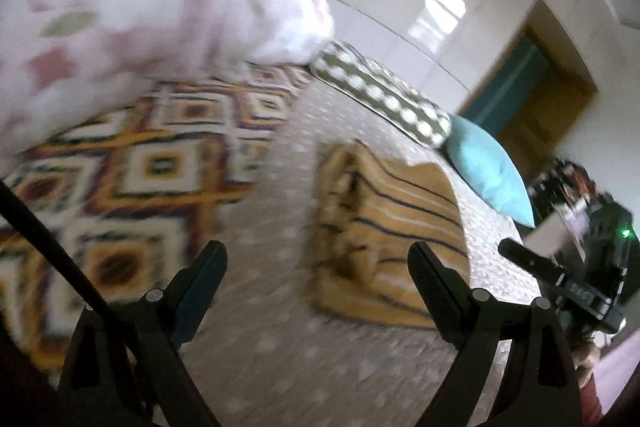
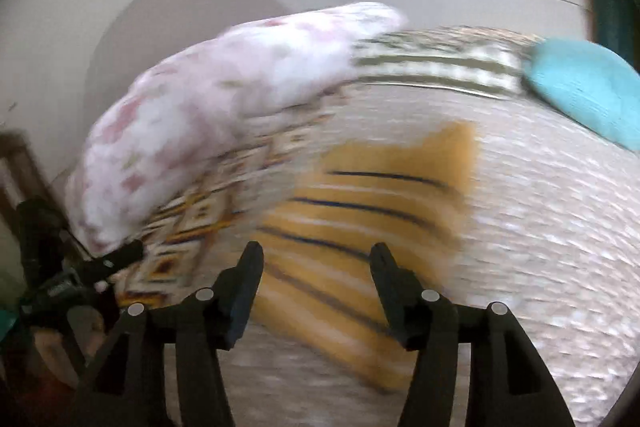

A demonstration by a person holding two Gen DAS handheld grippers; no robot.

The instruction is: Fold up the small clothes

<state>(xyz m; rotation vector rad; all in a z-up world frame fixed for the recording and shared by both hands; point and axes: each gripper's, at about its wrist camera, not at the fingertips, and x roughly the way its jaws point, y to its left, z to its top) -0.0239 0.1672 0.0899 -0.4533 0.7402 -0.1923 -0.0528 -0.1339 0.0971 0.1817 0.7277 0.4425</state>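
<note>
A small yellow garment with dark and white stripes [image 1: 384, 227] lies folded on the speckled bed cover; it also shows, blurred, in the right wrist view [image 2: 372, 211]. My left gripper [image 1: 316, 255] is open and empty, held above the bed cover just left of the garment. My right gripper [image 2: 316, 255] is open and empty, held above the near part of the garment. The right gripper's body [image 1: 576, 287] shows at the right edge of the left wrist view, and the left gripper's body [image 2: 76, 275] at the left edge of the right wrist view.
A pink-and-white floral blanket [image 1: 132, 11] is piled at the far left over a geometric patterned cover [image 1: 132, 163]. A dotted brown pillow [image 1: 384, 95] and a turquoise pillow [image 1: 488, 167] lie along the wall. A doorway [image 1: 536, 99] stands at the right.
</note>
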